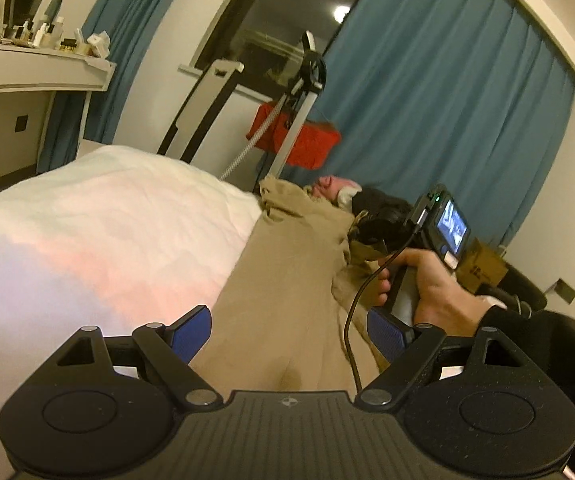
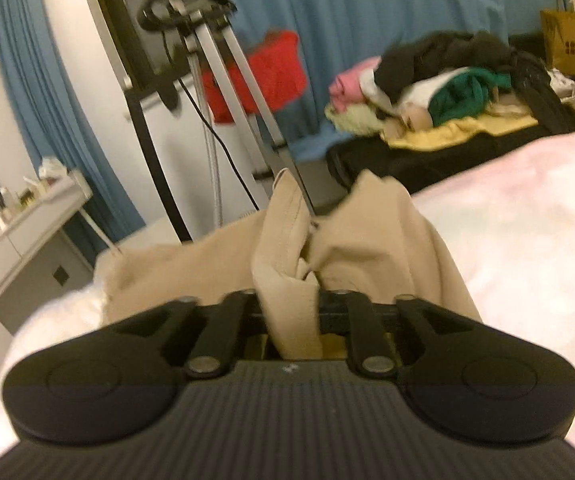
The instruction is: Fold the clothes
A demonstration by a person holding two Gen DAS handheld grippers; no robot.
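Jaws of the left gripper [image 1: 289, 334] gape over tan cloth [image 1: 287, 264] on the bed [image 1: 87, 220]; the right gripper [image 2: 287, 300] pinches a fold.

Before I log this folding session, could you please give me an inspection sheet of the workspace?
Surface: white bed, rumpled.
Job's things: beige garment lying along the bed.
Clutter: clothes pile on a dark surface beyond the bed.
Grippers: left hand-held gripper open over the garment; right hand-held gripper shut on a fold of it.
Cables: black cable hanging from the right device.
Surroundings: blue curtains, dresser, garment steamer.
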